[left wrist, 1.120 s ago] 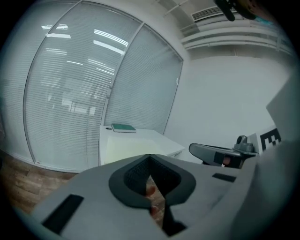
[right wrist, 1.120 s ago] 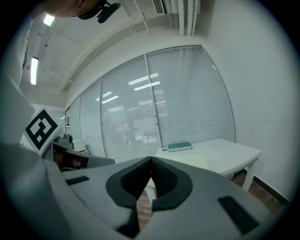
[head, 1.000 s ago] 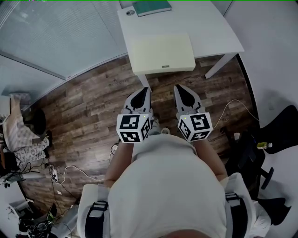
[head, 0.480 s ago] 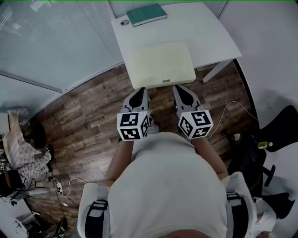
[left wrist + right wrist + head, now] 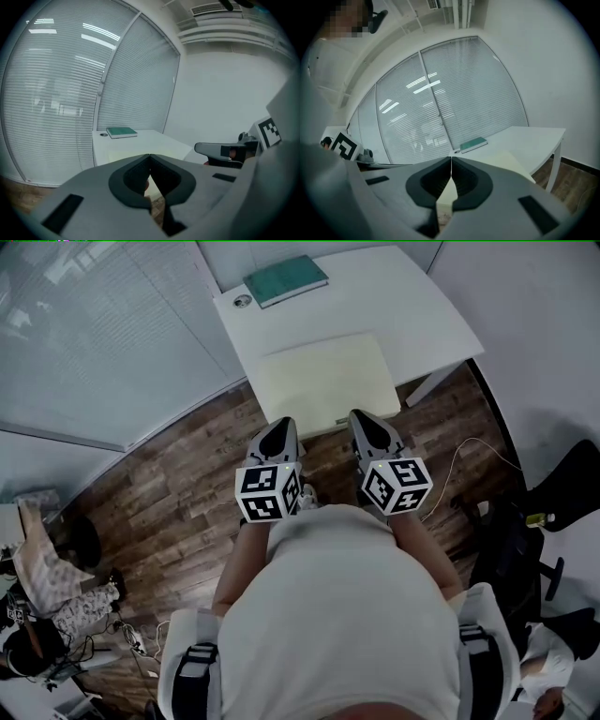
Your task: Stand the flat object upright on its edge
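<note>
Cream mat [image 5: 323,381] covers the near side of the white table [image 5: 422,310], between the tongs and the green book [image 5: 286,279], which lies flat at the far corner beside a small round cap [image 5: 243,301]. Left tongs [image 5: 283,423] and right tongs [image 5: 360,416] are pressed together, empty, near the table's front edge.

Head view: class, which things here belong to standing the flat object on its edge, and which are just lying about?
For the job: green book, probably the flat object; cream pad; white table; left gripper and right gripper, both shut and empty.
Lying about: round table insert; black chair.
</note>
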### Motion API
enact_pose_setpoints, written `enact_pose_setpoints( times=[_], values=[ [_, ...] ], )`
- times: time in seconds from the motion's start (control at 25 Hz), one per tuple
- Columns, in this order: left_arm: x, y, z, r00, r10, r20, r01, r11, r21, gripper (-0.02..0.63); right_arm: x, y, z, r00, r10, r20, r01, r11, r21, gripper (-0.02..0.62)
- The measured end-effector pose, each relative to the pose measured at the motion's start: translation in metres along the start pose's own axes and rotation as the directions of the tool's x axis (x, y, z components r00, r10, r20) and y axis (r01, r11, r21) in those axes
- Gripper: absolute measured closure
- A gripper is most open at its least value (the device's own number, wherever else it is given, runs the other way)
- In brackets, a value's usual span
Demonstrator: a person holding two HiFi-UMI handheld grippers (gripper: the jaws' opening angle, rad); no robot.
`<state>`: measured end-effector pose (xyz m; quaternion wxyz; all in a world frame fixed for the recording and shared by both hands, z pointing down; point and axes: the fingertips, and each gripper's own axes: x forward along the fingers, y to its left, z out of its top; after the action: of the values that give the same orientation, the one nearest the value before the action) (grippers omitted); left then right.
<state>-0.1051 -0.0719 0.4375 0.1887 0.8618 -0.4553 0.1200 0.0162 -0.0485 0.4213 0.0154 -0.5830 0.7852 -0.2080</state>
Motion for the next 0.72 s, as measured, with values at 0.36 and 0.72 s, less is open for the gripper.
enact_pose_setpoints(
  times=[0.36, 0.72],
  values=[
    [0.022, 0.019, -0.001, 0.997, -0.063, -0.037, 0.063, 0.998, 0.007, 0.586, 0.02, -0.009, -0.008, 0.999, -0.036, 0.022, 0.031, 0.982, 0.186, 0.577],
    [0.036, 0.033, -0.011, 0.994, -0.08, -0.071, 0.08, 0.997, -0.007, 0.586, 0.028, -0.026, -0.035, 0.997, -0.058, 0.05, 0.033, 0.913, 0.406, 0.575]
  ],
)
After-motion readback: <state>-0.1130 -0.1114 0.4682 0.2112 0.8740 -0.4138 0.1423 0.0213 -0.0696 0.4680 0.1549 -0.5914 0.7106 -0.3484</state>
